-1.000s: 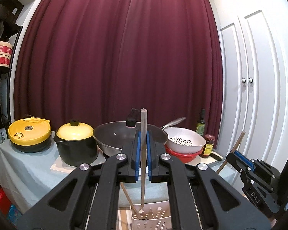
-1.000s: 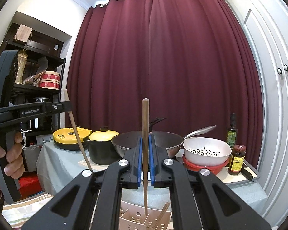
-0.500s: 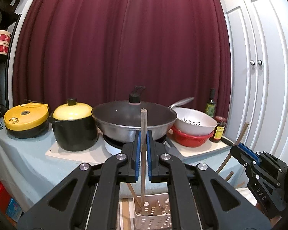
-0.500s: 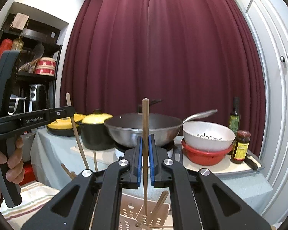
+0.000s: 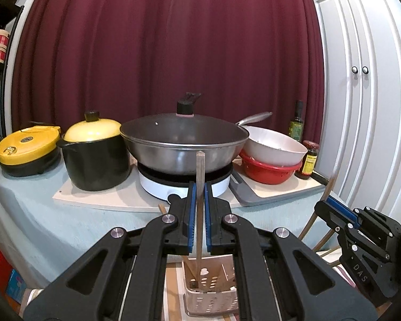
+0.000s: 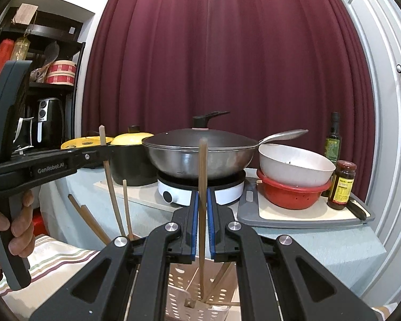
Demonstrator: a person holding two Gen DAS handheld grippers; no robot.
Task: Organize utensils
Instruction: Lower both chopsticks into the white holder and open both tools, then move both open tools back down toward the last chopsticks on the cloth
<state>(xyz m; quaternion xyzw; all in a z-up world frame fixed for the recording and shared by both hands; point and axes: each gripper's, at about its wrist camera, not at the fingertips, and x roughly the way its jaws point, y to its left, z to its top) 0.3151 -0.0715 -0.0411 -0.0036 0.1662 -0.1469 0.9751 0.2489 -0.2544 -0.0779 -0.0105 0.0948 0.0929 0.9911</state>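
Observation:
My left gripper (image 5: 200, 187) is shut on an upright wooden chopstick (image 5: 200, 168) whose lower end reaches into the white perforated utensil holder (image 5: 211, 299) just below. In the right wrist view my right gripper (image 6: 202, 196) has a second chopstick (image 6: 202, 160) between its blue pads. Its jaws are opening slightly and the stick stands with its tip down in the holder (image 6: 179, 294). Several other chopsticks (image 6: 127, 208) lean in the holder. Each gripper shows in the other's view: the right gripper (image 5: 331, 206) and the left gripper (image 6: 104, 153), held by a hand (image 6: 18, 227).
Behind the holder a cloth-covered table carries a wok (image 5: 184, 144) on an induction hob, a yellow-lidded black pot (image 5: 93, 160), a yellow cooker (image 5: 26, 149), stacked bowls (image 5: 272, 155), a sauce jar (image 6: 343, 184) and a bottle. White cupboard doors stand at the right, a dark shelf at the left.
Both grippers have come down with their chopsticks. The holder now sits closer below them and the sticks' lower ends reach deeper into it. The right pads stand a touch wider.

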